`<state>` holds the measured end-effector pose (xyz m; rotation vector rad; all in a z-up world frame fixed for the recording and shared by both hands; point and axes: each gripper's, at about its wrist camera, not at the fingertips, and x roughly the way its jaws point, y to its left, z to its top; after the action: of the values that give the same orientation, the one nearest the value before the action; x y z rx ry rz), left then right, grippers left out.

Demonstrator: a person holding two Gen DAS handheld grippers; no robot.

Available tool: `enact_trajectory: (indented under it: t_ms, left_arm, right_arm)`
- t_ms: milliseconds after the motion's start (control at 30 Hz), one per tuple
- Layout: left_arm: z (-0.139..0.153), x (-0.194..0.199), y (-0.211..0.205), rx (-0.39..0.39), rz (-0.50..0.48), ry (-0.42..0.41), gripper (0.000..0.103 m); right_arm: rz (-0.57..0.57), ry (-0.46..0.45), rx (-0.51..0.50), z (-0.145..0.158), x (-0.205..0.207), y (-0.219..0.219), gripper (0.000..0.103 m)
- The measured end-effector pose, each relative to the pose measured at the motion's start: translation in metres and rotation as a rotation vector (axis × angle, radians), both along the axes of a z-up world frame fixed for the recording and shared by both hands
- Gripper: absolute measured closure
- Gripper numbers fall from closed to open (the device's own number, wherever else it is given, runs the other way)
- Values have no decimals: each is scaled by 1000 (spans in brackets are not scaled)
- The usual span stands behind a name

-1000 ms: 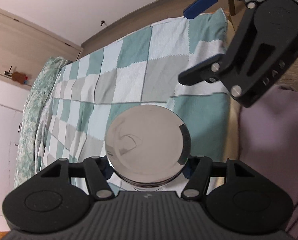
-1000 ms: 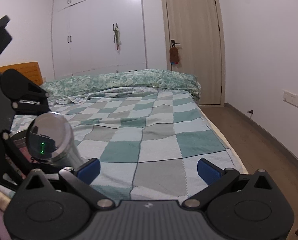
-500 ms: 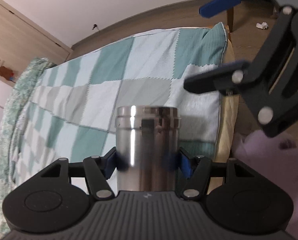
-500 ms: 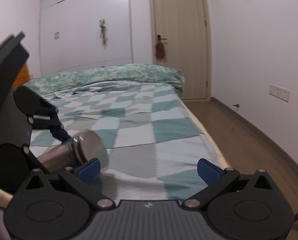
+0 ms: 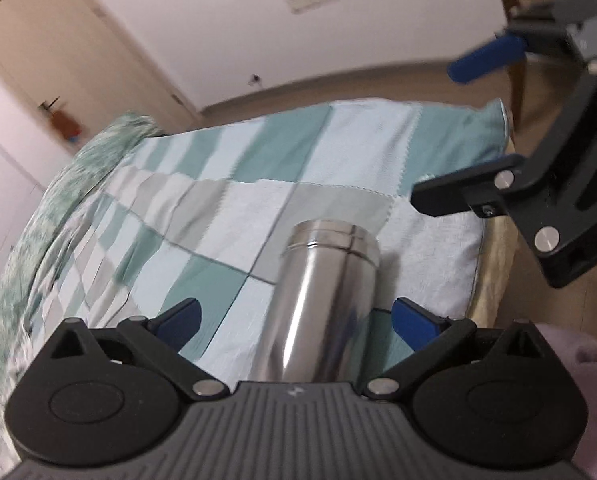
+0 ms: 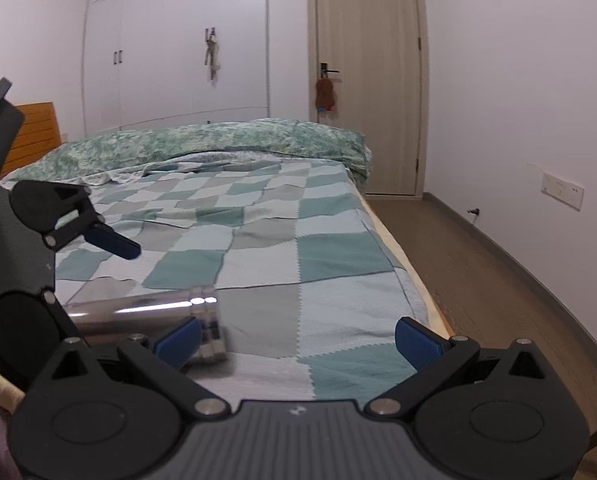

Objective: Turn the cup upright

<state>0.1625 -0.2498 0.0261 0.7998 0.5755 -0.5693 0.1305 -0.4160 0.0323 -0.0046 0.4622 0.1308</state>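
A shiny steel cup (image 5: 322, 304) lies on its side on the checked bed cover (image 5: 226, 216). In the left wrist view it points away between my left gripper's (image 5: 294, 318) blue pads, which stand wide apart and clear of it. My left gripper is open. In the right wrist view the cup (image 6: 150, 320) lies at the lower left, partly behind my right gripper's left pad (image 6: 178, 340). My right gripper (image 6: 298, 338) is open and empty, beside the cup. It also shows in the left wrist view at the upper right (image 5: 458, 136).
The bed's near edge (image 6: 422, 288) drops to a wooden floor (image 6: 498, 300) on the right. A rumpled green quilt (image 6: 218, 144) lies at the far end. A wardrobe (image 6: 170, 48) and a door (image 6: 366, 80) stand behind. Pink fabric (image 5: 578, 360) lies at the near corner.
My left gripper tipped the cup down from end-on to lying flat, then opened and let it go onto the bed. My right gripper stayed open nearby.
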Motion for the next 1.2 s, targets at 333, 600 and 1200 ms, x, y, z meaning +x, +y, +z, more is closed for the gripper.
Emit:
enact_trajectory:
  t_ms: [333, 600, 1200]
  left_arm:
    - [31, -40, 78, -280, 186, -48, 0]
    - [33, -78, 141, -472, 371, -76, 0]
    - [1, -79, 200, -626, 556, -94, 0]
  right_arm:
    - [128, -38, -90, 25, -21, 39, 0]
    - [347, -38, -384, 28, -20, 100, 0]
    - [778, 172, -1014, -21, 41, 198, 1]
